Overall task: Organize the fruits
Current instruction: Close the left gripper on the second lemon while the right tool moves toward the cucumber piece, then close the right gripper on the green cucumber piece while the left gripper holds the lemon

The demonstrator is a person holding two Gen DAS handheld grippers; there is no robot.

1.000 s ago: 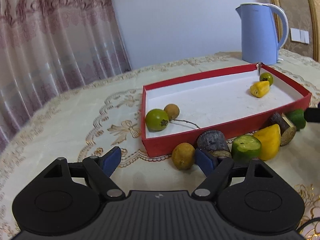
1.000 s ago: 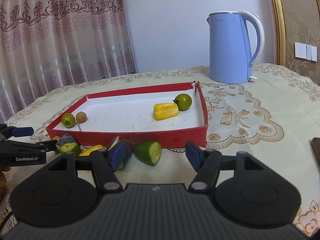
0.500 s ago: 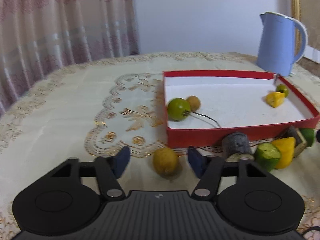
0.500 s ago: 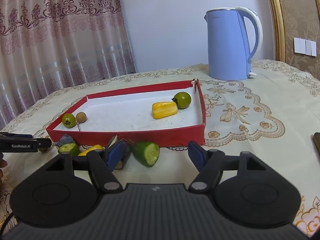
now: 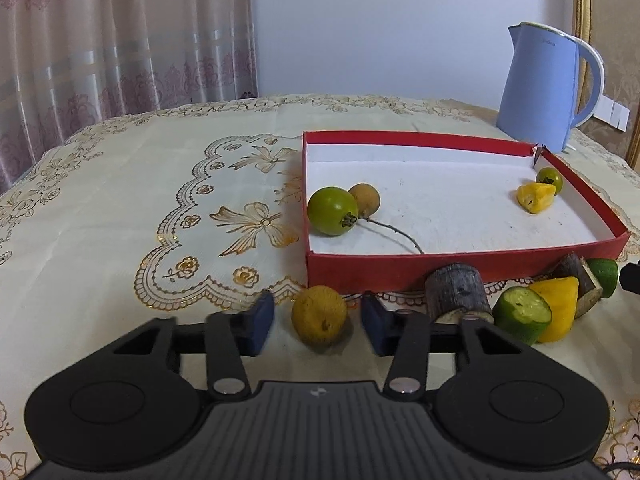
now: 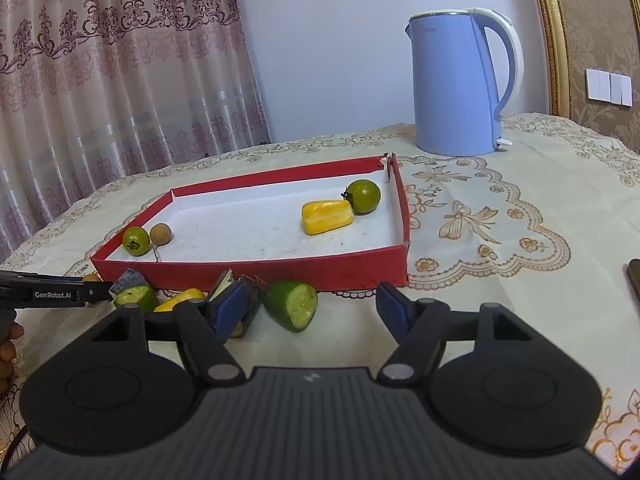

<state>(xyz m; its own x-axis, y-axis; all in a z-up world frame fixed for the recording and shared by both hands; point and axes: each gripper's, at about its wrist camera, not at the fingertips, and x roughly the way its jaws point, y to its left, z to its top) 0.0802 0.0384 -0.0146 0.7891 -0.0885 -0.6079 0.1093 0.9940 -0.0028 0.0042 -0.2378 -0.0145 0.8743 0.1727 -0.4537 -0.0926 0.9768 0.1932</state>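
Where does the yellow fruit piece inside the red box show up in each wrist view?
Left wrist view: the yellow fruit piece lies at the far right of the red box, touching a small green fruit behind it.
Right wrist view: the same piece lies right of centre, the green fruit at its right end.
Shared landmark: the blue kettle beyond the box's torn corner.

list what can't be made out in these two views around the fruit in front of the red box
- Left wrist view: the left gripper's jaws are closing around the yellow round fruit; its blurred pads hide any contact.
- Right wrist view: that fruit is a sliver behind the left gripper's arm.
- Right wrist view: the right gripper's left pad covers the dark wedge.
- Left wrist view: the right gripper is cut off at the right edge.
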